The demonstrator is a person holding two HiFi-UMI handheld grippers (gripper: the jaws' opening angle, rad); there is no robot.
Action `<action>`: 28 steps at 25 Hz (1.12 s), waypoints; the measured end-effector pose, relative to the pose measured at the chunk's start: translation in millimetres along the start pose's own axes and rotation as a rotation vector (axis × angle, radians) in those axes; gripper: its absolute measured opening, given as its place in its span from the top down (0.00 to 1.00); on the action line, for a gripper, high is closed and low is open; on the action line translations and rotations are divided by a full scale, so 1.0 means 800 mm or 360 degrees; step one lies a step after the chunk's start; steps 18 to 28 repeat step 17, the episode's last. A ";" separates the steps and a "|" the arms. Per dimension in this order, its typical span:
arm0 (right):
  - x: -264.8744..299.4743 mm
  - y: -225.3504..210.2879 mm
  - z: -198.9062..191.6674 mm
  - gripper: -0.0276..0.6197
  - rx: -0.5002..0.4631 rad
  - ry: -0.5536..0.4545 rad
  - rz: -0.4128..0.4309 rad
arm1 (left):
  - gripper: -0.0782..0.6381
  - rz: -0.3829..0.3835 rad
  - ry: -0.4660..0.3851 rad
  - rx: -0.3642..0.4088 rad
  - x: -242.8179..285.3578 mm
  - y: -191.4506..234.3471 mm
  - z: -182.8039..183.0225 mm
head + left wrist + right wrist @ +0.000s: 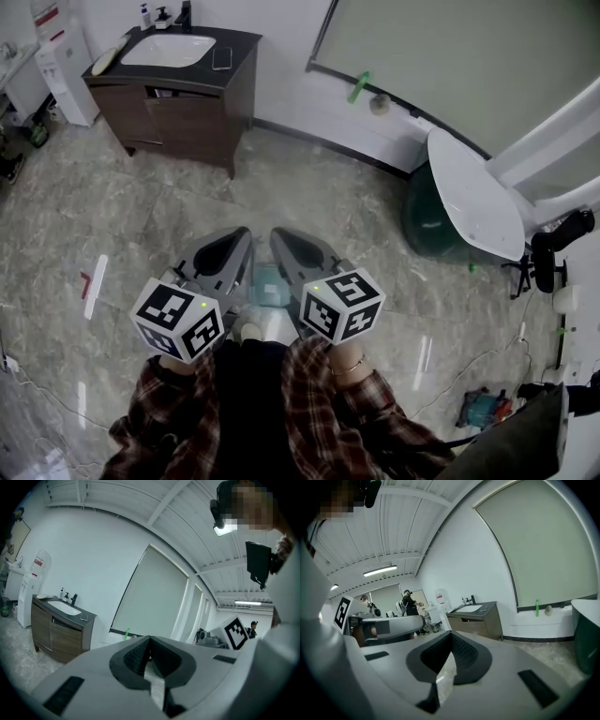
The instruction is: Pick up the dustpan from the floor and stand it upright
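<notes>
Both units sit in front of the chest, side by side, pointing out across the room.

Left hand-held gripper (242, 236), grey shell with a black-and-white marker cube: jaws pressed together at the tips, nothing between them. Right hand-held gripper (279, 236), same build: jaws likewise closed, empty.

Dustpan: not positively located. A pale teal and white shape (270, 287) lies on the grey marbled tile floor (141, 216) directly below, between the two gripper bodies and mostly hidden by them. Probably the pan; cannot confirm. Neither gripper view shows it.

Handling, as judged: a household dustpan should be light, stiff moulded plastic with a smooth skin, and not fragile. It is likely to skid on polished tile if nudged before the pads bite. The best hold looks to be the handle, or a thin rim wall pinched across its narrow side. A grip near the handle end should let the pan hang down and be set standing.

Writing: the white water dispenser (64, 75) at the floor's far left corner carries a red label, too small to read. Cube markers are patterns only. No brand is legible on the dark wooden vanity cabinet with white basin (173, 94) along the far edge.
</notes>
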State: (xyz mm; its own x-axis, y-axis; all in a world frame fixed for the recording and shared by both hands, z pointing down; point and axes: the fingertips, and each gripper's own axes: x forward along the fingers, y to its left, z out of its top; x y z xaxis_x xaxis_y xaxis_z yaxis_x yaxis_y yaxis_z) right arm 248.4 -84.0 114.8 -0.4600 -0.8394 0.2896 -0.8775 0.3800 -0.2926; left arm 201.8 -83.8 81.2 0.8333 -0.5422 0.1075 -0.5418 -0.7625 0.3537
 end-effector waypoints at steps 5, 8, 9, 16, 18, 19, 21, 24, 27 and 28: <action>0.000 0.007 0.004 0.94 -0.0025 0.0003 -0.0001 | 0.88 0.0007 -0.0007 -0.0019 -0.009 0.006 0.003; 0.003 0.010 0.009 0.94 -0.0040 0.0006 0.0004 | 0.88 0.0008 0.0001 -0.0028 -0.011 0.010 0.003; 0.004 0.010 0.011 0.94 -0.0045 0.0007 0.0005 | 0.88 0.0008 0.0004 -0.0031 -0.011 0.011 0.003; 0.003 0.003 0.008 0.94 -0.0047 0.0014 0.0007 | 0.88 0.0020 0.0006 -0.0069 -0.009 0.010 -0.006; 0.004 0.002 0.007 0.94 -0.0045 0.0011 0.0010 | 0.88 0.0025 0.0004 -0.0073 -0.009 0.011 -0.007; 0.004 0.002 0.007 0.94 -0.0045 0.0011 0.0010 | 0.88 0.0025 0.0004 -0.0073 -0.009 0.011 -0.007; 0.004 0.002 0.007 0.94 -0.0045 0.0011 0.0010 | 0.88 0.0025 0.0004 -0.0073 -0.009 0.011 -0.007; 0.004 0.002 0.007 0.94 -0.0045 0.0011 0.0010 | 0.88 0.0025 0.0004 -0.0073 -0.009 0.011 -0.007; 0.004 0.002 0.007 0.94 -0.0045 0.0011 0.0010 | 0.88 0.0025 0.0004 -0.0073 -0.009 0.011 -0.007; 0.004 0.002 0.007 0.94 -0.0045 0.0011 0.0010 | 0.88 0.0025 0.0004 -0.0073 -0.009 0.011 -0.007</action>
